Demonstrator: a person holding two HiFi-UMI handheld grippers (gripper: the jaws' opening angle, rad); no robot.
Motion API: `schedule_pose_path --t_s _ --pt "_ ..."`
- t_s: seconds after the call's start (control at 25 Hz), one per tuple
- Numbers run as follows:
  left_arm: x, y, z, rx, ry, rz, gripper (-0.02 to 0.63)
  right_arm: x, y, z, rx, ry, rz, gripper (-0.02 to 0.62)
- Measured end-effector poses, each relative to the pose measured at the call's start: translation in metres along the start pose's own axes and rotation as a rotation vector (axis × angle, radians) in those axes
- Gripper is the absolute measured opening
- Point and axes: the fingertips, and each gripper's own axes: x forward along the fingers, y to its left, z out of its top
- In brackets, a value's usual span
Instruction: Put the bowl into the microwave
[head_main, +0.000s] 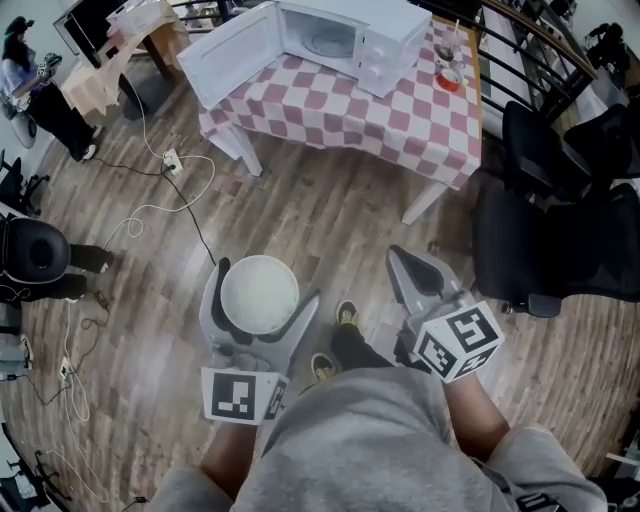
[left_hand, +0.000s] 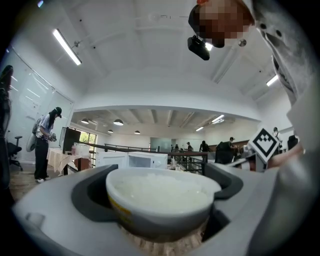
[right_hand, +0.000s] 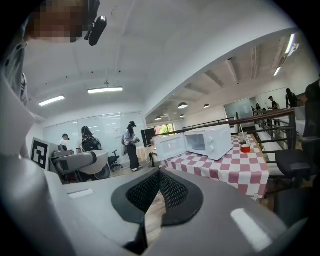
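White bowl (left_hand: 160, 195) is clamped level between the jaws of the left gripper (head_main: 262, 298), held over the floor, well apart from the open microwave (head_main: 345, 40) on the checked table (head_main: 400, 115). Right gripper (head_main: 405, 262) is pinched closed, empty. Bowl should be kept level and the door cleared.

There is one bowl (head_main: 259, 293), one microwave (head_main: 350, 35) and one table (head_main: 400, 110) with a checked cloth. There are two grippers: the left gripper (head_main: 265, 286) and the right gripper (head_main: 405, 262). One small red cup (head_main: 450, 78) stands on the table. One white power strip (head_main: 170, 158) lies on the floor (head_main: 320, 220).
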Motion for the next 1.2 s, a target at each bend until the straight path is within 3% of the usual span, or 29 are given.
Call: schedule_pose_path --t_s 0.56,1.2 --pt "0.095 -0.003 -0.001 0.023 0.019 -0.003 0.538 0.038 -0.083 0.009 0.052 0.004 -0.023 -0.002" --pt "0.142 -0.008 0.002 0.056 0.023 0.053 0.540 0.070 -0.127 0.017 0.066 0.011 0.037 -0.002"
